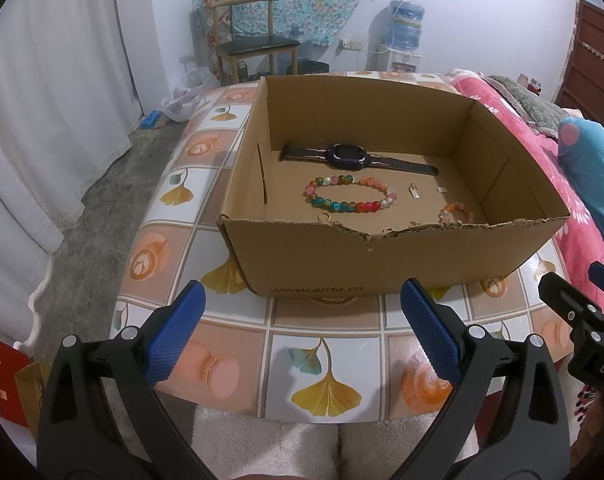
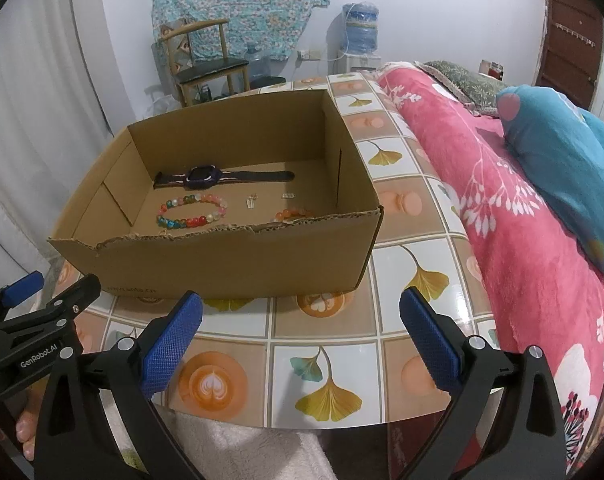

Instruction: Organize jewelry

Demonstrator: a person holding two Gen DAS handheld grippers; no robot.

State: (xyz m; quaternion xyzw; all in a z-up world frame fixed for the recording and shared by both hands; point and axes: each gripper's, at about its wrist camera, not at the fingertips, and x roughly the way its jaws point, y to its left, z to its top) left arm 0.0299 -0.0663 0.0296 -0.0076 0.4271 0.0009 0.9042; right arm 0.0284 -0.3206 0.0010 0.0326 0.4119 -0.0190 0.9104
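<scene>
An open cardboard box (image 1: 314, 256) (image 2: 229, 264) stands on the patterned table. Inside lie a dark purple watch (image 1: 350, 155) (image 2: 203, 177), a multicoloured bead bracelet (image 1: 350, 194) (image 2: 191, 211), an orange bead bracelet (image 1: 457, 213) (image 2: 293, 213), small silver pieces (image 1: 414, 191) (image 2: 250, 201) and gold rings (image 1: 325, 217) close behind the near wall. My left gripper (image 1: 302, 292) hangs open in front of the box, holding nothing. My right gripper (image 2: 301, 300) is likewise open and empty, near the box's front right corner.
The table (image 1: 326, 372) (image 2: 326, 376) has a tiled ginkgo-leaf cover. A bed with a pink blanket (image 2: 522, 208) and a blue pillow (image 2: 562, 152) lies along the right. A chair (image 1: 253, 40) and a water dispenser (image 1: 406, 28) stand by the far wall. White curtains hang at left.
</scene>
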